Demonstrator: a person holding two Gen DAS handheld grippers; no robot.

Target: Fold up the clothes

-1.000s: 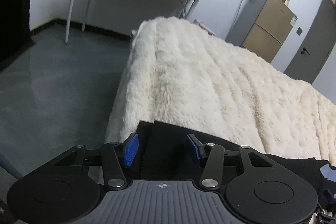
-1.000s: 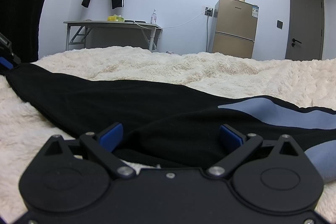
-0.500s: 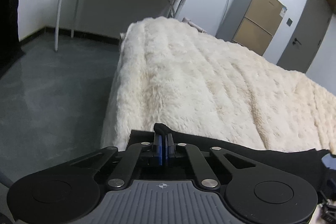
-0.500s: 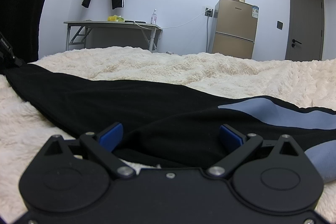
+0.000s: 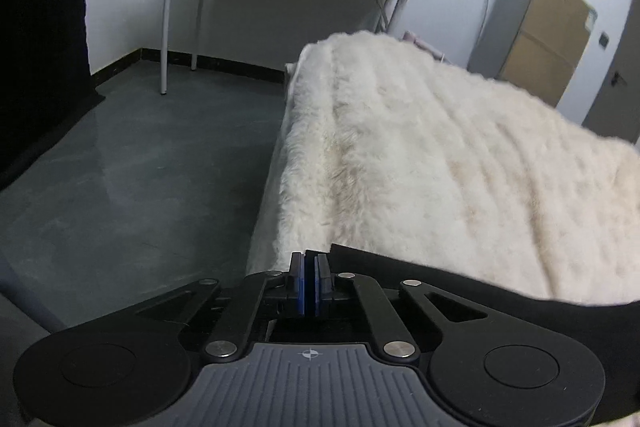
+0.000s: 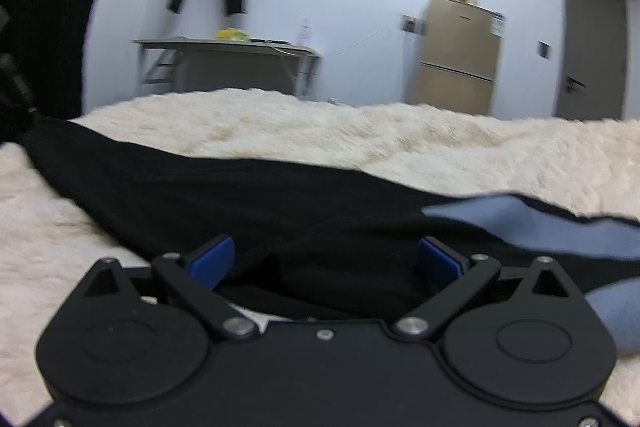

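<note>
With the left gripper [image 5: 308,285] clenched on a corner of the black fabric garment with grey-blue panels [image 6: 248,203] lying on the cream fluffy bed blanket [image 6: 400,131], and the right gripper [image 6: 326,261] released astride its edge, a 1-sided pull could bunch it.

- Garment [image 6: 248,203]: black, with slate-blue panels [image 6: 532,223] right of the right hand-held gripper [image 6: 326,261].
- Bed blanket [image 5: 440,163]: cream, fluffy, faint tan streaks.
- Both hand-held grippers: black bodies, blue pads [image 6: 210,259]; left hand-held gripper [image 5: 308,287] has a ribbed grey plate.
- Floor [image 5: 132,187]: dark grey-green, glossy.
- Fridge [image 6: 458,55] ahead: gold-brown.
- Item on tabletop [image 6: 232,34]: yellow.
</note>
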